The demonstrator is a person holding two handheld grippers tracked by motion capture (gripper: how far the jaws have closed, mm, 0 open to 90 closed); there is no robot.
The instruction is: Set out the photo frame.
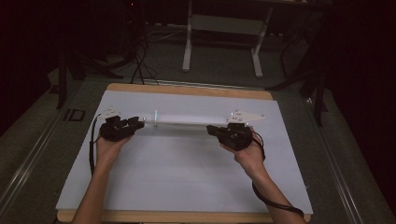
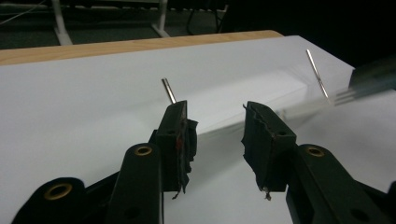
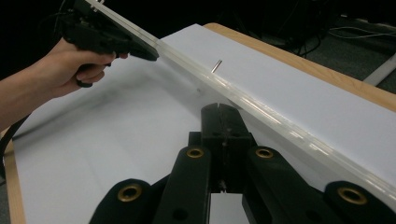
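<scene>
A: Start at the left of the high view. What is there?

B: The left gripper (image 1: 138,124) sits left of centre, held in the person's left hand (image 1: 108,145). Its tips point right, at the left end of a long clear strip (image 1: 187,120) that runs across the middle of the frame over the white sheet (image 1: 177,177).

A: Does it grip the strip?

B: No. In the left gripper view the left gripper (image 2: 215,133) has its jaws about half apart, a clear gap between the torn black pads (image 2: 261,140). Nothing sits between them. The strip (image 2: 299,106) runs off to the upper right, behind the right-hand pad.

A: And those thin metal things?

B: One pin (image 2: 168,90) stands tilted just above the left-hand pad, a second pin (image 2: 317,76) at upper right, by the strip.

A: Now the right side.

B: In the high view the right gripper (image 1: 210,129) lies right of centre, in the right hand (image 1: 250,156), tips pointing left just below the strip. In the right gripper view its jaws are pressed together, empty; the strip (image 3: 261,105) crosses diagonally from upper left to lower right, just behind the tips.
</scene>
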